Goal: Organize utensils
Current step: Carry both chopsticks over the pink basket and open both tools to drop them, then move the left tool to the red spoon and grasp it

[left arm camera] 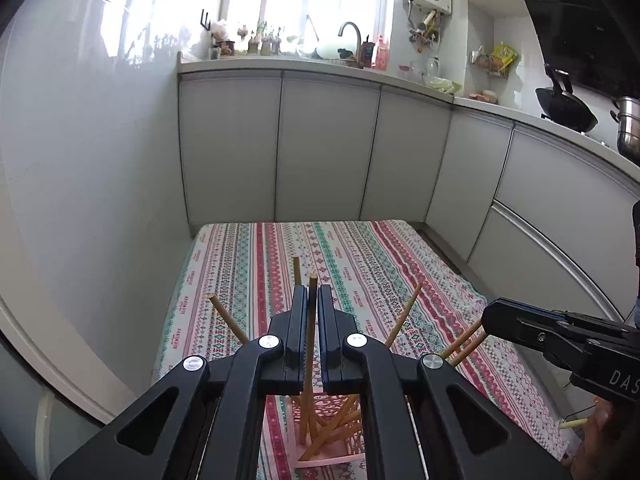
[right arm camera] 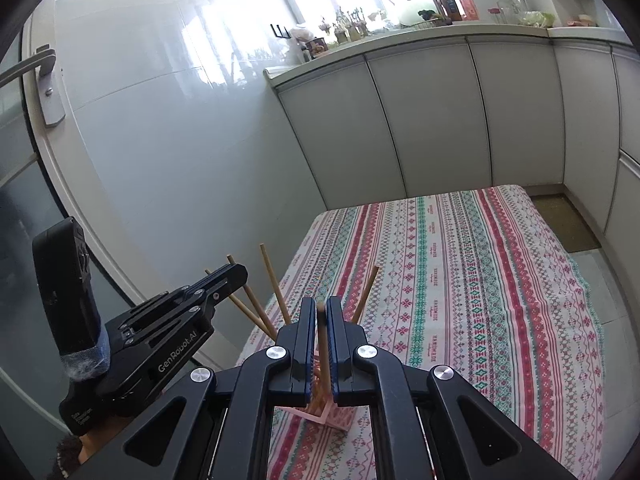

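Note:
A pink openwork holder (left arm camera: 340, 446) stands on the striped tablecloth (left arm camera: 360, 248) right under my left gripper (left arm camera: 312, 292). That gripper is shut on a wooden chopstick (left arm camera: 308, 392) held upright, its lower end inside the holder. Several other chopsticks (left arm camera: 404, 316) lean outwards from the holder. My right gripper (left arm camera: 489, 319) comes in from the right. In the right wrist view the right gripper (right arm camera: 321, 306) is shut on a second upright chopstick (right arm camera: 325, 360) above the same holder (right arm camera: 336, 414). The left gripper (right arm camera: 239, 273) sits close on the left among leaning chopsticks (right arm camera: 274, 284).
The cloth-covered table (right arm camera: 480, 280) runs away from me towards grey cabinet doors (left arm camera: 328, 148). A glossy white wall (left arm camera: 100, 160) borders its left side. A worktop with a sink tap (left arm camera: 352, 32) and a wok (left arm camera: 566, 108) lies beyond. A hand (left arm camera: 596, 436) shows at the lower right.

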`<state>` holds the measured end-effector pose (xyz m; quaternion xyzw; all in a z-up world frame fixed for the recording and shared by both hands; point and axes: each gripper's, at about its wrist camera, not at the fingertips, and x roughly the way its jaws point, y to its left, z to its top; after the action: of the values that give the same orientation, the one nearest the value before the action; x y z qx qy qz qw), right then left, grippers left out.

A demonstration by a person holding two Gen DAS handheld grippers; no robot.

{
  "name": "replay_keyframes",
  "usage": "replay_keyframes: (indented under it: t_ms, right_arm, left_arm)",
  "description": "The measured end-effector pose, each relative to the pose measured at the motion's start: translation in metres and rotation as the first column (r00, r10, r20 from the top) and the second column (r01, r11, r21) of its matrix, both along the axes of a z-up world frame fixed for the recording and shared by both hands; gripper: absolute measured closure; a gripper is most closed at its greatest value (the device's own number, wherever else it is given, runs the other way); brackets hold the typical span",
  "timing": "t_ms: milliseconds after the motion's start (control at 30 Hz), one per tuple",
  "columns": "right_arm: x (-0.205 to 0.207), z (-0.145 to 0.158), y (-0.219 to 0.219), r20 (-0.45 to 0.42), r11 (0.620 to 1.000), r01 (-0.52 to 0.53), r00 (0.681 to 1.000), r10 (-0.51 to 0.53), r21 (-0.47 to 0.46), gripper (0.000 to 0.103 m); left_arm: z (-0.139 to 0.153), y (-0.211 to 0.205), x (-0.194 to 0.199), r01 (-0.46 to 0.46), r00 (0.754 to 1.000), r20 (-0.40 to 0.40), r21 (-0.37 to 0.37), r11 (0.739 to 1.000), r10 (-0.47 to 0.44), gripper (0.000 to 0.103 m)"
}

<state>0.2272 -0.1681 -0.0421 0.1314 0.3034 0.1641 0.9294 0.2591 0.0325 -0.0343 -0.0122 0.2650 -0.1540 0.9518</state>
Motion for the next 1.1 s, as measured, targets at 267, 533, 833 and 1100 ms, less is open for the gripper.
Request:
replay_keyframes:
  t_ms: [267, 533, 833, 1100]
  right_arm:
    - [-0.001, 0.0, -0.028, -0.037, 0.993, -0.003, 0.999, 0.007, 0.118, 0.088]
    - [-0.013, 0.001, -0.059, -0.069, 0.988, 0.021, 0.998, -0.01, 0.15, 0.084]
    - [-0.021, -0.032, -0.1, -0.21, 0.992, 0.098, 0.975, -0.078, 0.085, 0.043]
    - [-0.028, -0.079, -0.124, -0.395, 0.988, 0.152, 0.908, -0.143, -0.009, 0.035]
  left_arm:
    - [0.001, 0.0, -0.01, 0.004, 1.0, -0.029, 0.016, 1.0, -0.004, 0.089]
    - [0.002, 0.001, -0.032, 0.016, 0.998, -0.053, 0.049, 0.999, -0.013, 0.046]
    - [-0.023, 0.004, -0.057, 0.091, 0.972, -0.224, 0.063, 0.994, -0.075, 0.028]
    - [-0.052, -0.022, -0.078, 0.217, 0.912, -0.369, 0.068, 0.974, -0.178, 0.025]
